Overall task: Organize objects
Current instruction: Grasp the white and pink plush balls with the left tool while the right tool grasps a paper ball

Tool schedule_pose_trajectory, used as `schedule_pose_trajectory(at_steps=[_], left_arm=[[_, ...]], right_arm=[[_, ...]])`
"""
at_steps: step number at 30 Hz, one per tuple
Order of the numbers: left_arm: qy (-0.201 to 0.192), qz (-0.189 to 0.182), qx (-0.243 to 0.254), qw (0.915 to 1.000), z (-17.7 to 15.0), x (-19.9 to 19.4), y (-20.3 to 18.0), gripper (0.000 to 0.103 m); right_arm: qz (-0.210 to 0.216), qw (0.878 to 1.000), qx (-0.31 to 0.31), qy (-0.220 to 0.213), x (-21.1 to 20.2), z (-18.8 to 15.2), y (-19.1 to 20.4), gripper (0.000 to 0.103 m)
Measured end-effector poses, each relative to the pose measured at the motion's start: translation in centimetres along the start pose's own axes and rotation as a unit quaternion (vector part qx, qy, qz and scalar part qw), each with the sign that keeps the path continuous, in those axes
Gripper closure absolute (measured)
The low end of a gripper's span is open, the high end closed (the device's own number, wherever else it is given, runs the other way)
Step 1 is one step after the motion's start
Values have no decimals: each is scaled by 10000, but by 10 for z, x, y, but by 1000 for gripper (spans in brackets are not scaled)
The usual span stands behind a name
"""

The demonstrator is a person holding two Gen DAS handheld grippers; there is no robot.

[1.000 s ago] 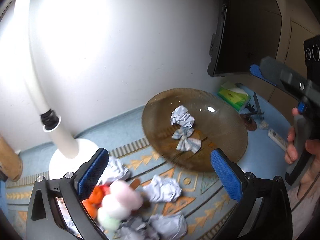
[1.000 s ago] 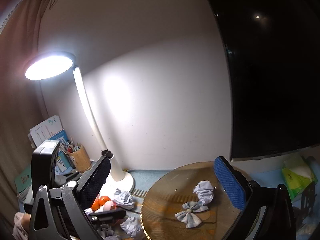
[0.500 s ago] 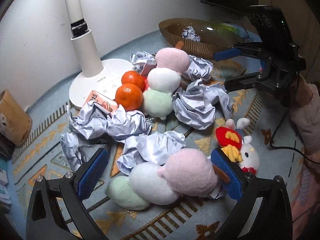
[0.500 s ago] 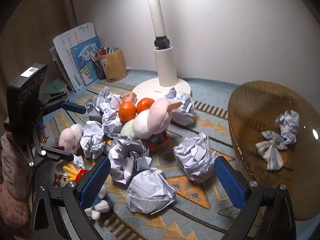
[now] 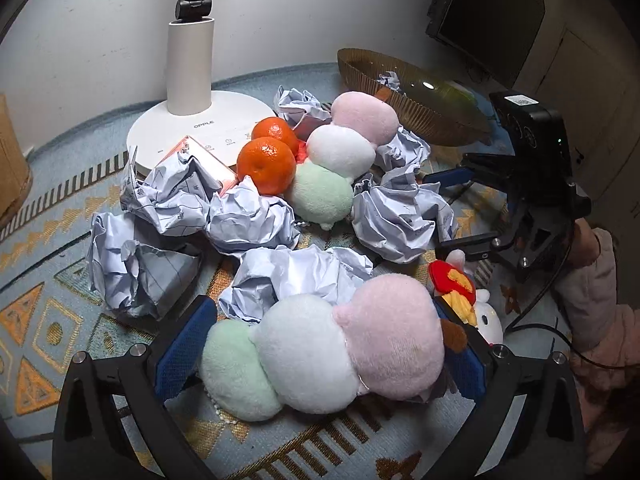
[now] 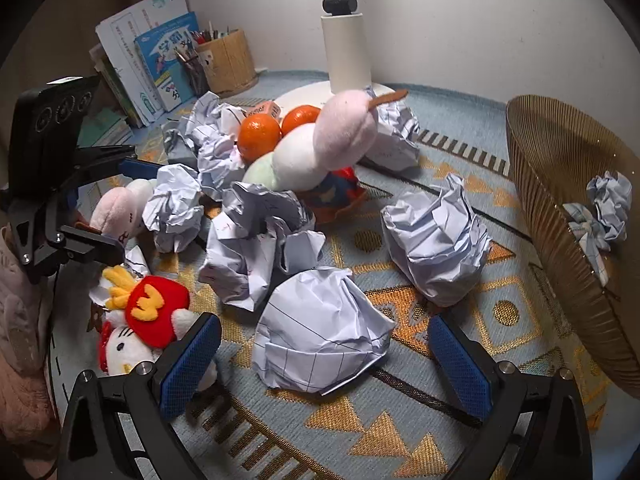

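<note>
— What's the dango plush (image 5: 320, 344) like?
— Soft, fuzzy pile, matt, in green, white and pink. The paper balls (image 6: 320, 344) are lined sheet, creased into sharp folds, dull.
— And the oranges (image 5: 266, 164)?
— Dimpled peel with a slight sheen.
— The mat (image 6: 400, 440) on the bench?
— Woven cloth, coarse weave. The brown basket (image 6: 560, 208) is finely ribbed with a faint gloss; the lamp base (image 5: 224, 120) is smooth white plastic.
— The jaws?
— Blue rubbery pads (image 6: 188, 364), cross-hatched, on matt black plastic with bright metal screws.
</note>
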State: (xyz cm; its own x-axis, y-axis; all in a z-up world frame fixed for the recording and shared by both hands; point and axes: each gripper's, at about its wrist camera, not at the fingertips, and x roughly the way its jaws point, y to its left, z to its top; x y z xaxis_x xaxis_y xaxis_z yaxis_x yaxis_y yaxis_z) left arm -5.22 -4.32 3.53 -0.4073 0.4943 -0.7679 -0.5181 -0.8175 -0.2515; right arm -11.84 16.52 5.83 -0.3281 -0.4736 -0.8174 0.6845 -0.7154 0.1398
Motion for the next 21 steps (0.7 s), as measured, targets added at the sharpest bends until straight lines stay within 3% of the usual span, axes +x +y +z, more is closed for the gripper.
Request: schedule_pose_trajectory(at_steps=[2, 3, 5, 6, 8, 12, 16, 17, 21], left_arm=[[-21, -77, -224, 9997, 1, 5, 5, 2], [-17, -86, -240, 9997, 1, 7, 5, 3], [-42, -130, -207, 9997, 1, 7, 0, 7], [-80, -176, -227, 9996, 1, 6, -1, 9], [-201, -260, -275, 9991, 0, 2, 1, 11], [-535, -401, -605, 9959, -3, -13, 11, 16], [-906, -556, -834, 9908, -3, -27, 20, 36], [-948, -524, -851, 9905, -3, -30, 20, 36], [-619, -472, -459, 9959, -6, -21, 8, 36]], right_arm=[[-69, 9997, 127, -178, 1, 1, -1, 1], [-152, 9994, 154, -260, 1, 1, 0, 8], [-587, 9975, -22, -399, 0, 1, 5, 49], [-535, 9977, -20, -407, 0, 1, 5, 56], [-300, 9984, 37, -470, -4, 0, 3, 57], [-480, 9942, -31, -961, -28, 3, 7, 57], [-433, 9912, 99, -1247, -45, 3, 1, 56], [-507, 9909, 98, -1246, -45, 4, 2, 56], [-528, 9913, 126, -1201, -43, 5, 2, 56]])
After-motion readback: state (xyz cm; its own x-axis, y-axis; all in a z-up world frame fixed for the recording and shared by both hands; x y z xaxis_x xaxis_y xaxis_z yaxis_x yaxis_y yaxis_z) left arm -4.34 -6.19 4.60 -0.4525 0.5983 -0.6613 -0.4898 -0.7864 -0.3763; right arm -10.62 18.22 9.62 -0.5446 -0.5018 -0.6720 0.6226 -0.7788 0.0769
